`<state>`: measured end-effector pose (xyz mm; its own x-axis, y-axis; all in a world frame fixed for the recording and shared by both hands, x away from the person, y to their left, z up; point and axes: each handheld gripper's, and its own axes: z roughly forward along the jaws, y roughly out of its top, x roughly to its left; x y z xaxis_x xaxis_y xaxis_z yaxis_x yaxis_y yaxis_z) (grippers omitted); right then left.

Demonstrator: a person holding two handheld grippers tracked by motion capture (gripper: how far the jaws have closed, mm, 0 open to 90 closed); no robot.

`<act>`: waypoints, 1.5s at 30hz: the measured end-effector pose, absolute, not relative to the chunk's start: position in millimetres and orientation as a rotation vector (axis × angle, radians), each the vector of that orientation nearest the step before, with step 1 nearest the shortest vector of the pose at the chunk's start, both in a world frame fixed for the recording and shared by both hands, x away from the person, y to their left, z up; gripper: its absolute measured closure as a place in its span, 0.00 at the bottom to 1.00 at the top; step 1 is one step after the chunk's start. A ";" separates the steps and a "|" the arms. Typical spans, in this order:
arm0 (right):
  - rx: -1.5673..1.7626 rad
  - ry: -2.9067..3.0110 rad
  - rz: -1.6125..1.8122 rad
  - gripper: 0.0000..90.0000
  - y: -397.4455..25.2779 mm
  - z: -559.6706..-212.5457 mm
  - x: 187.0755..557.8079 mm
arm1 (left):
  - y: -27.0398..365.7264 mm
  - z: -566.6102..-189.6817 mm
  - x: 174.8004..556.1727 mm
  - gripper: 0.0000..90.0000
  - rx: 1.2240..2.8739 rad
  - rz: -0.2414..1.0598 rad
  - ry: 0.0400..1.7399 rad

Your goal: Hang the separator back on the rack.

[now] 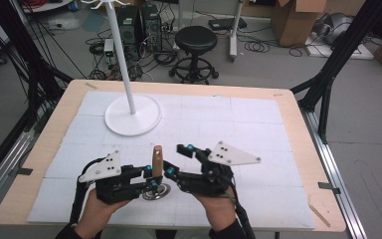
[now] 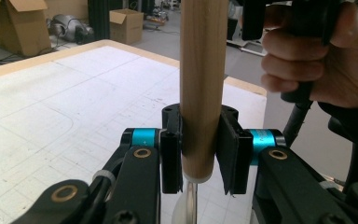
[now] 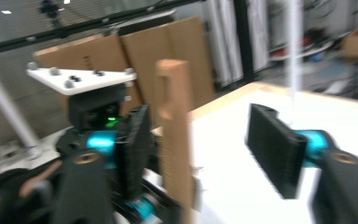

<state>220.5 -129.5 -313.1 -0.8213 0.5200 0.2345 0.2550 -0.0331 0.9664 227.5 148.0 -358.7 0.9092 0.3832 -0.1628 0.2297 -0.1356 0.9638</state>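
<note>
Left gripper (image 2: 198, 154) clamps the wooden handle (image 2: 202, 88) upright, metal end (image 1: 155, 191) on the table (image 1: 288, 199). Right gripper (image 3: 209, 140) gapes wide around the handle, no grip yet; handover seems barely begun.

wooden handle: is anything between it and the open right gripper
Nothing visible is. The round wooden handle stands upright in the left gripper, which is shut on it. The right gripper is open right beside it, with one jaw next to the handle and only bare white table in the gap.
</note>
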 end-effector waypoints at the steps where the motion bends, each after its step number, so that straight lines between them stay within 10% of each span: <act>1: 0.835 2.015 1.930 0.33 -139.4 -313.7 219.5 | 149.5 -358.3 228.4 0.81 1.717 0.140 0.475; 16: 0.977 1.890 1.602 0.19 -257.0 -351.1 216.9 | 172.2 -329.9 273.6 0.81 1.631 0.164 0.589; 45: 1.026 1.883 1.632 0.19 -267.0 -360.3 222.0 | 175.5 -206.1 413.3 0.81 1.592 0.399 0.824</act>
